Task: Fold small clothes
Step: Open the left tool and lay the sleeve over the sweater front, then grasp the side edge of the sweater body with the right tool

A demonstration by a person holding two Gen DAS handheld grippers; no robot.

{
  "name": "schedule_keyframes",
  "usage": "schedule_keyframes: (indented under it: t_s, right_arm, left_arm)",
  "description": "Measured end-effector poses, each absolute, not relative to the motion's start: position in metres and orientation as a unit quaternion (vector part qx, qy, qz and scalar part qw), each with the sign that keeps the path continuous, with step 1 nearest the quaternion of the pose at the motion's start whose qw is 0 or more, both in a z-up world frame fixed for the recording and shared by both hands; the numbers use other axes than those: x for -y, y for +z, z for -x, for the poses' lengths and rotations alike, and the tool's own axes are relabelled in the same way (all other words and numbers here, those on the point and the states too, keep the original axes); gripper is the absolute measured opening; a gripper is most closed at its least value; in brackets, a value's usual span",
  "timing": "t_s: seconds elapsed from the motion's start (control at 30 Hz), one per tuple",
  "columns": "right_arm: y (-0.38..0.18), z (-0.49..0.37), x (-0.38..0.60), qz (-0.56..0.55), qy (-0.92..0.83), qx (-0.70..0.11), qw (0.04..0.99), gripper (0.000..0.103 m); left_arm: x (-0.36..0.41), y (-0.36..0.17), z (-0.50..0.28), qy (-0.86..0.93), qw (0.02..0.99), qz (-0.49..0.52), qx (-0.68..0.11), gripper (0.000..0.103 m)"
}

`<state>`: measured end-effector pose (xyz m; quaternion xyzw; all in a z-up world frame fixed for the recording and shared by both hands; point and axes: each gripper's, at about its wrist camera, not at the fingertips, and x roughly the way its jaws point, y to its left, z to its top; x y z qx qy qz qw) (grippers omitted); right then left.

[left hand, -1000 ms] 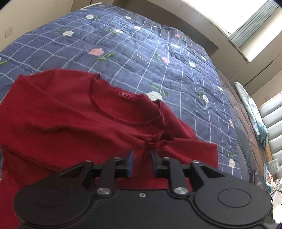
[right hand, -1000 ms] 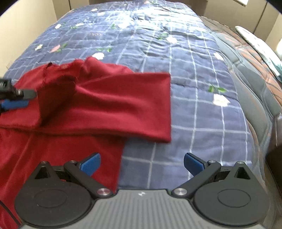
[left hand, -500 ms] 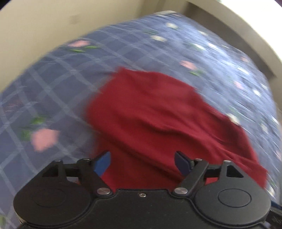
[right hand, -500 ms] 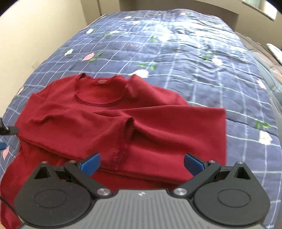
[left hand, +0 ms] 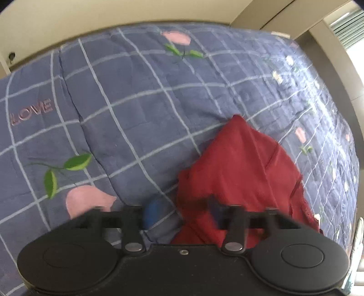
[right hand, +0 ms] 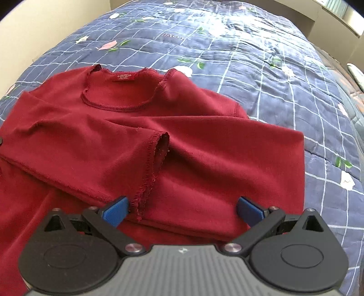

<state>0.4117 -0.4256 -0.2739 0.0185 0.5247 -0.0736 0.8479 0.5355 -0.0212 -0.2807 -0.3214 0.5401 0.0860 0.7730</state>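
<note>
A dark red long-sleeved top (right hand: 159, 136) lies on the bed with its neckline (right hand: 118, 100) at the far side and both sleeves folded across the chest, their cuffs (right hand: 154, 159) meeting in the middle. My right gripper (right hand: 182, 210) is open and empty, hovering just above the folded sleeves. In the left wrist view, blurred by motion, my left gripper (left hand: 182, 211) is open at the top's left edge (left hand: 238, 173), one blue finger (left hand: 152, 214) over the quilt, the other over the red cloth.
The bed is covered by a blue checked quilt (right hand: 250, 57) with flowers and the word LOVE (left hand: 31, 111). A beige wall (left hand: 91, 18) runs along the bed's left side. A window ledge (right hand: 336, 13) is at the far right.
My left gripper let go of the sleeve cuff, opened and swung left to the top's left edge. My right gripper moved left and closer over the folded sleeves, staying open.
</note>
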Motion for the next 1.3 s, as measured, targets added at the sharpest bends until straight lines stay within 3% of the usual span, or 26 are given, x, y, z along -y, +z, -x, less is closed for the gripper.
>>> schedule_keyframes:
  t_s: [0.07, 0.17, 0.4, 0.6, 0.67, 0.83, 0.97, 1.3]
  right_arm:
    - [-0.273, -0.411, 0.425, -0.021, -0.08, -0.525, 0.847, 0.103]
    - [-0.27, -0.406, 0.422, -0.021, -0.089, -0.526, 0.846, 0.103]
    - [-0.259, -0.375, 0.41, -0.011, -0.106, -0.524, 0.845, 0.103]
    - [-0.255, -0.336, 0.407, -0.03, -0.107, -0.533, 0.839, 0.103]
    - [-0.254, -0.322, 0.409, -0.047, -0.105, -0.538, 0.835, 0.103]
    - [-0.252, -0.291, 0.415, -0.097, -0.081, -0.551, 0.825, 0.103]
    - [-0.258, -0.272, 0.422, -0.144, -0.055, -0.58, 0.8, 0.103]
    - [-0.27, -0.237, 0.43, -0.248, -0.054, -0.614, 0.747, 0.103]
  left_arm:
    - [0.027, -0.282, -0.537, 0.077, 0.778, 0.313, -0.539, 0.016]
    - [0.033, -0.282, -0.542, 0.077, 0.791, 0.272, -0.543, 0.01]
    - [0.024, -0.273, -0.541, 0.072, 0.802, 0.265, -0.53, 0.008]
    - [0.01, -0.261, -0.528, 0.077, 0.807, 0.265, -0.522, 0.035]
    - [0.007, -0.259, -0.521, 0.079, 0.806, 0.268, -0.522, 0.055]
    - [0.011, -0.255, -0.491, 0.076, 0.809, 0.229, -0.536, 0.087]
    - [0.013, -0.263, -0.458, 0.091, 0.791, 0.212, -0.567, 0.096]
    - [0.013, -0.281, -0.394, 0.081, 0.742, 0.177, -0.641, 0.098]
